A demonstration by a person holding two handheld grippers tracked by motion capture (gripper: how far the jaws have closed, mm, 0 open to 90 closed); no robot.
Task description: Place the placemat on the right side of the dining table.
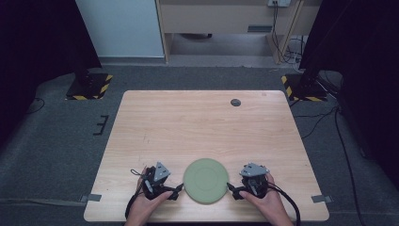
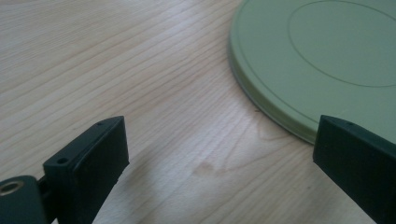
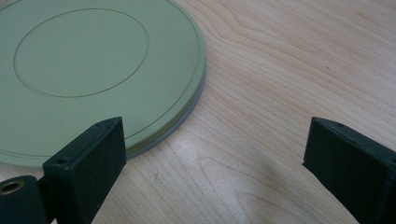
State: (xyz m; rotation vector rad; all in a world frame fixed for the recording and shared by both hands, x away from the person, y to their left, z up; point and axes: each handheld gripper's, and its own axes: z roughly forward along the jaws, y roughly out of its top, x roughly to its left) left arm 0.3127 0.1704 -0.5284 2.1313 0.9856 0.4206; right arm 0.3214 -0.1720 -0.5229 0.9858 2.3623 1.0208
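Looks like the approach step: both grippers, left [image 1: 179, 188] and right [image 1: 229, 187], flank the disc [image 1: 206, 181], jaws spread, next they'll need to close on its rim.

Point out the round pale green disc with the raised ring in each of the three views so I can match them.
High view: the round pale green disc lies flat near the front edge of the light wooden table, between the left gripper and the right gripper.
Left gripper view: upper right, beside the right-hand jaw.
Right gripper view: upper left, behind the left-hand jaw.
Shared landmark: the table's wood grain.
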